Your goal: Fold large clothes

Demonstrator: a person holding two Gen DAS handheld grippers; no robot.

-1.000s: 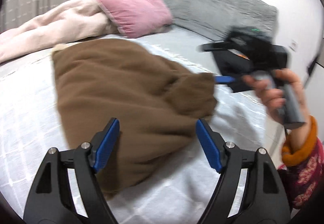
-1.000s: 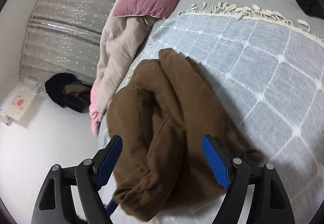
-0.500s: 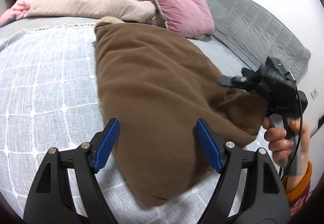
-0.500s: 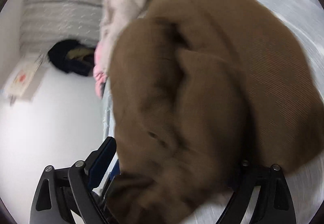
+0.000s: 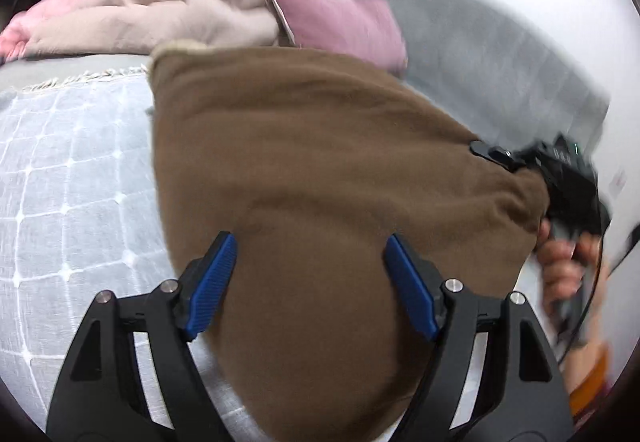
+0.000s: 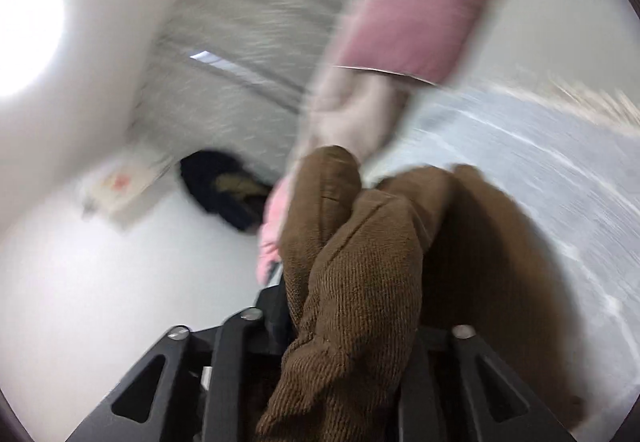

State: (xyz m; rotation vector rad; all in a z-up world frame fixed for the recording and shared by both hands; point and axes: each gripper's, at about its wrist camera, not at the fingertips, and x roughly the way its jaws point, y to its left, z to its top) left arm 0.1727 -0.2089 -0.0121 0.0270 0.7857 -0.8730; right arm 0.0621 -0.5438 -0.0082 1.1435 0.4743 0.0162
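A large brown fleece garment (image 5: 320,170) lies on the bed over a grey checked blanket (image 5: 72,170). My left gripper (image 5: 312,290) is open, its blue pads (image 5: 212,282) astride the garment's near edge, holding nothing. My right gripper (image 6: 352,322) is shut on a bunched fold of the brown garment (image 6: 360,282) and lifts it; its fingers are hidden by the cloth. In the left wrist view the right gripper (image 5: 560,174) holds the garment's right corner, with the person's hand below it.
A pink pillow (image 5: 340,22) and a pale pink duvet (image 5: 160,14) lie at the bed's far side, a grey pillow (image 5: 480,54) to the right. On the floor beyond the bed lies a dark bundle (image 6: 224,190). Curtains (image 6: 256,22) hang behind.
My right gripper closed on the garment's bunched edge and pulled it up and to the right. The garment is spread wider under my left gripper, which stayed open.
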